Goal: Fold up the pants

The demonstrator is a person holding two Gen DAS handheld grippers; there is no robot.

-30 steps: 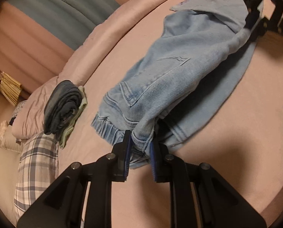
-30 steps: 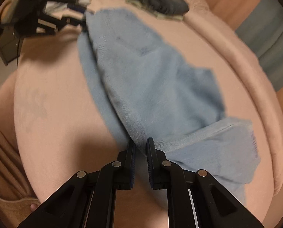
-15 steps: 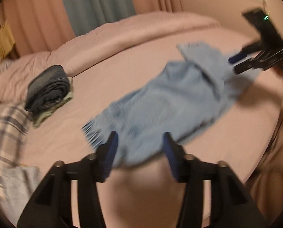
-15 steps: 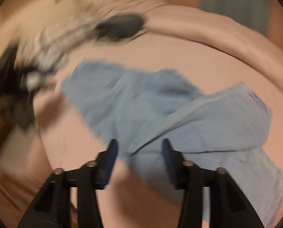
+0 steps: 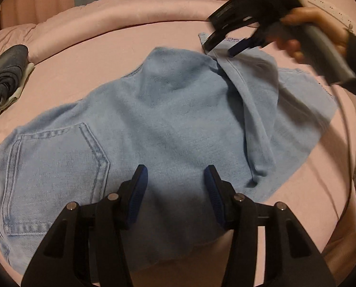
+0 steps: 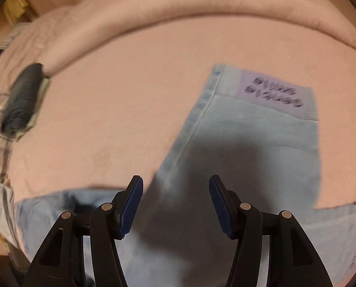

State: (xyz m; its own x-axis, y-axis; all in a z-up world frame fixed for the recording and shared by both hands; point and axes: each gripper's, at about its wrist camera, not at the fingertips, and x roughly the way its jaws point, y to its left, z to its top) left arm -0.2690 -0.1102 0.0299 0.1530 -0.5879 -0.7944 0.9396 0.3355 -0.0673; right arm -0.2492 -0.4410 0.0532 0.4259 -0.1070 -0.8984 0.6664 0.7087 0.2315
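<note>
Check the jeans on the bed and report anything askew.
The jeans lie rumpled, not flat: one leg is twisted diagonally across the other, leaving a raised ridge. Both grippers, left and right, hover open.

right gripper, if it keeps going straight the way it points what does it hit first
Most likely the light blue jeans: the open right gripper points along the leg lying on the pink bed, with denim filling the gap between its fingers. How far above the cloth it is cannot be judged.
</note>
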